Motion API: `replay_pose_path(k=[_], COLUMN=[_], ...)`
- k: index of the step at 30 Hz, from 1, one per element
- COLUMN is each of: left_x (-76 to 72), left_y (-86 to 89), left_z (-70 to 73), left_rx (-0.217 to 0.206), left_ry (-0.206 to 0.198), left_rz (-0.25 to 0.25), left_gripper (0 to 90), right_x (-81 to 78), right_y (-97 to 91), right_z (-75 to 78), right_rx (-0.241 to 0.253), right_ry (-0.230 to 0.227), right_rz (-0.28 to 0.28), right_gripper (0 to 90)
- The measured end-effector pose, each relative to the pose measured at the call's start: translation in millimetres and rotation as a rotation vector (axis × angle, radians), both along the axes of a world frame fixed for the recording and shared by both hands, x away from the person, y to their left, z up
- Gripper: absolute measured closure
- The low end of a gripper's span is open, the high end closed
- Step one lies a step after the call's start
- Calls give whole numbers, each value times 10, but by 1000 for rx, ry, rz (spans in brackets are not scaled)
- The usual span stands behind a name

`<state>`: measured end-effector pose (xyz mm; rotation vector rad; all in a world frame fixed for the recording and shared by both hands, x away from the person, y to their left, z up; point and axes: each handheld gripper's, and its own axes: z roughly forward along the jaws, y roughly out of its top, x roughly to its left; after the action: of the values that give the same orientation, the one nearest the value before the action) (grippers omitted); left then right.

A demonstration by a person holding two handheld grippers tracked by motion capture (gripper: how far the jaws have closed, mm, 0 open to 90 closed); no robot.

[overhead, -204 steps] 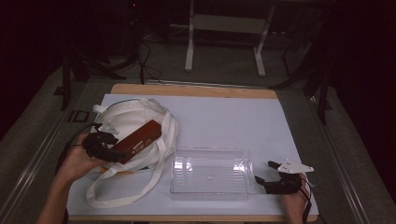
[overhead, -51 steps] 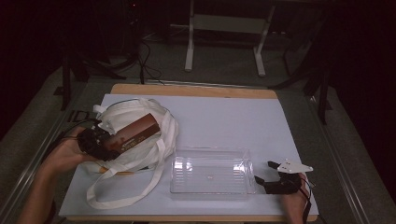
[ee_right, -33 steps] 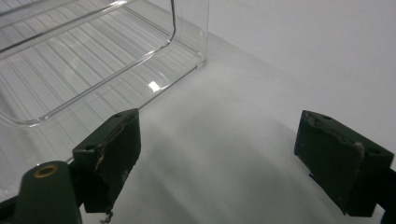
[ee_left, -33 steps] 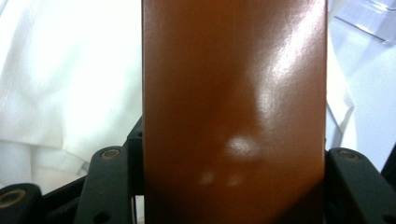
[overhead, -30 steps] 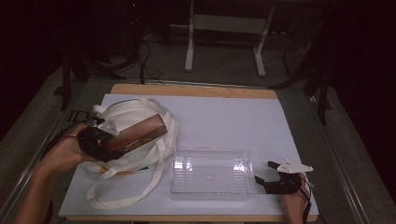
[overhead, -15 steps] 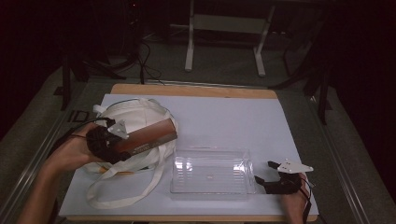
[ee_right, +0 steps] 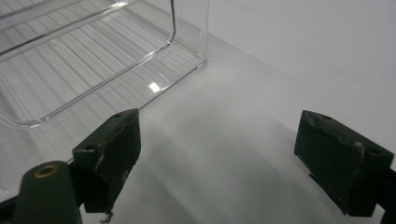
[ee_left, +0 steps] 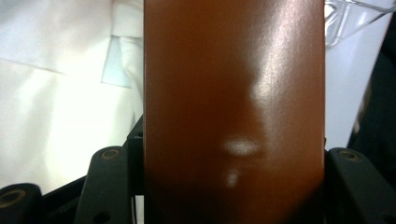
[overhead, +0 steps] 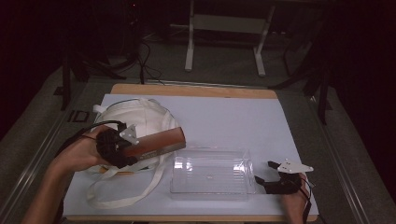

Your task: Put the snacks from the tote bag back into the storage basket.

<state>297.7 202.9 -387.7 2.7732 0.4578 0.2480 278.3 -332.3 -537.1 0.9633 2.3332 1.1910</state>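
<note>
Brown box [overhead: 156, 143]: long, flat, glossy reddish-brown, label strip on side. Held tilted above white tote bag [overhead: 135, 116], far end reaching toward clear tray [overhead: 210, 173] corner. Left tongs [overhead: 122, 148] clamped on box's near end. Right tongs [overhead: 267, 176] spread wide, empty, resting on bench [overhead: 233, 112] just right of tray. Versus half second ago: box lifted slightly, swung closer to tray; right tongs unmoved.

Brown box [overhead: 156, 143], white bag [overhead: 135, 116], clear ribbed bin [overhead: 210, 173]
</note>
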Motion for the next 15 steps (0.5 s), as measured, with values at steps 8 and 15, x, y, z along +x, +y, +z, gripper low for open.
replay_pose_path(k=[8,15], left_x=[-37,-68], left_y=[-62,-122], left_z=[-3,-11], left_rx=[3,-2], left_ry=[1,14], left_rz=[-35,-58], left_gripper=[437,437], right_x=[-1,-1], right_y=[0,2], right_z=[0,0], right_rx=[0,-1], right_ry=[0,-1], right_rz=[0,0], right_gripper=[147,146])
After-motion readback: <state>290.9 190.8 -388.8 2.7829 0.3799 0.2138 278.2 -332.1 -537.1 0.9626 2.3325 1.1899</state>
